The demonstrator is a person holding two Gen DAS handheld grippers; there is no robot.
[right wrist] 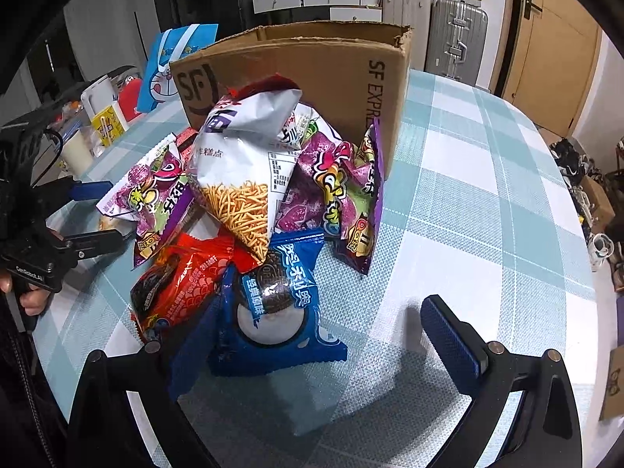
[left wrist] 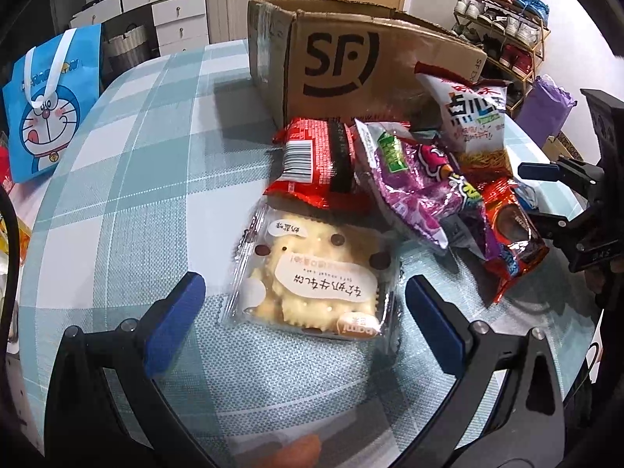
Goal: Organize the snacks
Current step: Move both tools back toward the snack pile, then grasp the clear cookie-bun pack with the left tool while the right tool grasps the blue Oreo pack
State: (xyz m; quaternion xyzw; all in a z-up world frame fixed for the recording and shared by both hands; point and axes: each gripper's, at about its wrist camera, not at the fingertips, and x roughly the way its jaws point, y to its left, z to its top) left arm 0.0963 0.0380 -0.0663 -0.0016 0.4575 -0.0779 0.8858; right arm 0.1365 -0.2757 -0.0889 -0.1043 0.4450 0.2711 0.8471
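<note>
Barely begun, it seemed: the snacks (right wrist: 249,195) lay heaped on the table against the front of the cardboard box (right wrist: 312,74), while the left gripper (left wrist: 304,319) and right gripper (right wrist: 323,335) both gaped wide, holding nothing.

The left wrist camera looks forward and down between the left gripper (left wrist: 304,319) fingers, close to the heaped foil snack packets (left wrist: 413,179). The right wrist camera faces the same heap (right wrist: 249,195) and brown cardboard box (right wrist: 312,74) from the opposite side.
</note>
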